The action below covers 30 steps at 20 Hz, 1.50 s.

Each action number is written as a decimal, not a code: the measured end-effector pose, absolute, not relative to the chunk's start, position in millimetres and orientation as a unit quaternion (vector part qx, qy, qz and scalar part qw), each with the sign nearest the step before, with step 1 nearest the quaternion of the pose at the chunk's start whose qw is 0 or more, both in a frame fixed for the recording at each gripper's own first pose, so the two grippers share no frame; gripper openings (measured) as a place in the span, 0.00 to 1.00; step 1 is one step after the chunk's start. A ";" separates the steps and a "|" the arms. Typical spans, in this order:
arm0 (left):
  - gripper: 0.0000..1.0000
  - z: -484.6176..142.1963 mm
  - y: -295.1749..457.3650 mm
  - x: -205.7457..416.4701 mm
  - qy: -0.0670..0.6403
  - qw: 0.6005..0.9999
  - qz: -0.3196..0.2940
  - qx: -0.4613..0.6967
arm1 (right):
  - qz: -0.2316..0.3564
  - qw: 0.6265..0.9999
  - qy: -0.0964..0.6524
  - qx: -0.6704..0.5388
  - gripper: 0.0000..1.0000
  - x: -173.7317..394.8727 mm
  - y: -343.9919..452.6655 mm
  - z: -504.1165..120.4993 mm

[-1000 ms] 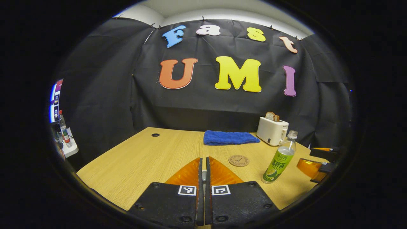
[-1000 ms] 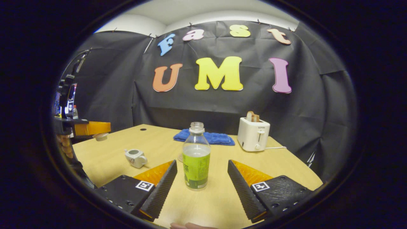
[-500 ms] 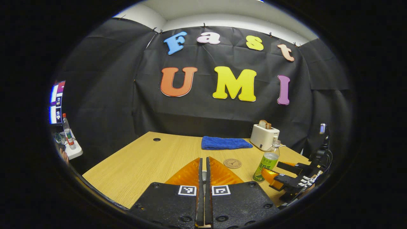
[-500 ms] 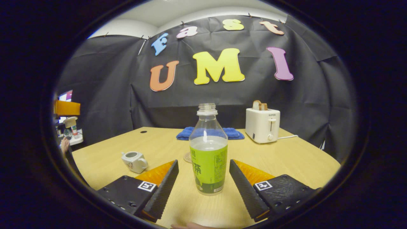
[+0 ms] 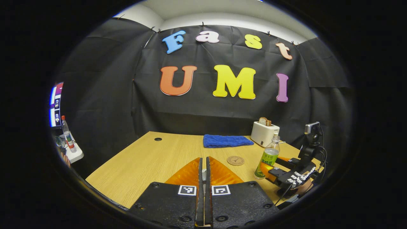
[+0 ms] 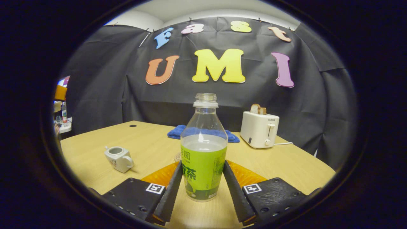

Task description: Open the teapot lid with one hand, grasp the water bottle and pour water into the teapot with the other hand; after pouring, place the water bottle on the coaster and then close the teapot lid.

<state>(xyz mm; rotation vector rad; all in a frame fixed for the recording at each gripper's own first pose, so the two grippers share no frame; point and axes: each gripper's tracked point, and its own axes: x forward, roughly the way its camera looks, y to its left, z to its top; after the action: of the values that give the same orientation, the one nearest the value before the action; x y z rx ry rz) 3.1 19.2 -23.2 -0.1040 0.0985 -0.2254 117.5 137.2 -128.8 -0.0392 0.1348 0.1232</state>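
Observation:
The clear water bottle (image 6: 203, 159) with a green label stands uncapped on the table, and my right gripper (image 6: 202, 171) is shut on its label, both fingers pressed to its sides. The small white teapot (image 6: 118, 158) sits lidless to the left of it. In the left gripper view, my left gripper (image 5: 203, 162) is shut above the table, with a pale sliver of the teapot lid (image 5: 203, 174) between its fingers. The round cork coaster (image 5: 235, 160) lies just left of the bottle (image 5: 268, 157), where the right gripper (image 5: 279, 168) clasps it.
A white toaster (image 6: 259, 129) with bread in it stands at the back right, its cord trailing right. A folded blue cloth (image 5: 226, 140) lies at the table's far edge. The wooden table (image 5: 143, 162) has a cable hole at the back left. A side shelf (image 5: 73, 154) holds a bottle.
My right gripper moved forward around the bottle and its fingers closed onto the label. My left gripper stayed shut and drew back and up a little.

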 end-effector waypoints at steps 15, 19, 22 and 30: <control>0.04 -9.8 47.7 -7.6 0.029 0.993 -0.102 -0.054 | 0.033 0.903 0.070 -0.422 0.73 130.5 167.8 -102.3; 0.04 -7.0 50.0 -9.6 0.024 0.993 -0.105 -0.050 | 0.033 0.863 0.048 -0.502 0.72 132.6 182.0 -100.2; 0.04 -8.9 53.5 -9.2 0.028 0.993 -0.104 -0.051 | 0.020 0.821 0.029 -0.569 0.74 140.5 191.9 -97.4; 0.04 -13.7 68.4 -4.7 0.032 0.994 -0.090 -0.053 | 0.012 0.716 -0.017 -0.698 0.74 143.8 213.6 -89.5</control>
<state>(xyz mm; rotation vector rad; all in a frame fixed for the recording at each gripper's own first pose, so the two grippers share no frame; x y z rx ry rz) -4.7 68.4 -13.7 -0.1072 0.0650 -0.1810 143.8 213.6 -89.5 -1.5453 -0.0381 0.0274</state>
